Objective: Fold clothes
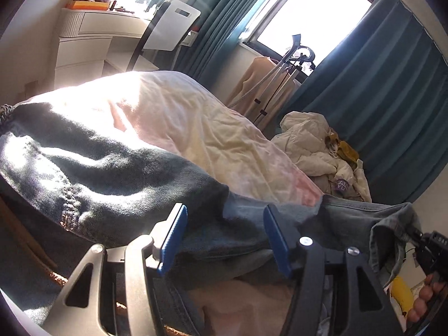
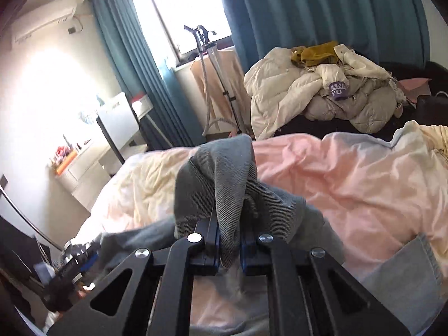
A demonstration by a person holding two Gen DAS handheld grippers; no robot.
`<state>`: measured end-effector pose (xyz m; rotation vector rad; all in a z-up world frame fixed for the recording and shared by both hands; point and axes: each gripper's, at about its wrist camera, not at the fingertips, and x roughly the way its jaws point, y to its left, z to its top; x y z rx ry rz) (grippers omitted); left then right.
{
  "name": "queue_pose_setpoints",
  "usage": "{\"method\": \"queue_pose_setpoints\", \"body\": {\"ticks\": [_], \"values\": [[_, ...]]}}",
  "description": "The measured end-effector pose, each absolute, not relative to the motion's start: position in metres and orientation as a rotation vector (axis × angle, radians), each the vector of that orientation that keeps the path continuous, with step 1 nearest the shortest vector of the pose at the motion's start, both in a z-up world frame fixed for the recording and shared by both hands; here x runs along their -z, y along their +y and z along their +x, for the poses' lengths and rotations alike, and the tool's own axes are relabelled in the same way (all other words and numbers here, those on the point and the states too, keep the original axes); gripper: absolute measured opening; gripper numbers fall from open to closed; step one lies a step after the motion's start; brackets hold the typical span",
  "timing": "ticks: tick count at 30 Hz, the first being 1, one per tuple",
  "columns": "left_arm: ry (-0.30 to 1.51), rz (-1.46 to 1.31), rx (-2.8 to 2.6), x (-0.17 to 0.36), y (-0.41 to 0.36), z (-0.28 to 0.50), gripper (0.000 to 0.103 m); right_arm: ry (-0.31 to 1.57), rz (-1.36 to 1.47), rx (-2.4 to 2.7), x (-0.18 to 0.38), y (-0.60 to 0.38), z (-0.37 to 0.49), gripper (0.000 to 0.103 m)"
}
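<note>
Left wrist view: the left gripper (image 1: 225,236) has its blue pads spread wide, with the jeans (image 1: 92,173) draped between and beyond them over a pale pink bed (image 1: 196,128); whether the pads touch the denim is hard to tell. In the right wrist view, the right gripper (image 2: 229,247) is pinching a bunched fold of the jeans (image 2: 224,173), lifted above the bed (image 2: 350,179). Folding looks at an early stage: the jeans are rumpled with no neat fold visible, and a pile (image 2: 322,89) of pale clothes beyond the bed seems untouched.
</note>
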<state>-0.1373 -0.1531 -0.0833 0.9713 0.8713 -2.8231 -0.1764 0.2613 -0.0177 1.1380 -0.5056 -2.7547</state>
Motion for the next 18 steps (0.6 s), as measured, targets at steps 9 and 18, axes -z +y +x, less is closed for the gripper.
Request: {"method": "queue_pose_setpoints", "body": {"ticks": [9,18], "values": [[0.771,0.993,2.850,0.094,-0.138,-0.152,0.059,-0.924,1.301,2.734,0.032,0.419,-0.291,0.014],[0.677,1.065,2.834,0.112,-0.117,-0.171,0.059,-1.040,0.915,2.845,0.080,0.486,-0.230,0.078]]}}
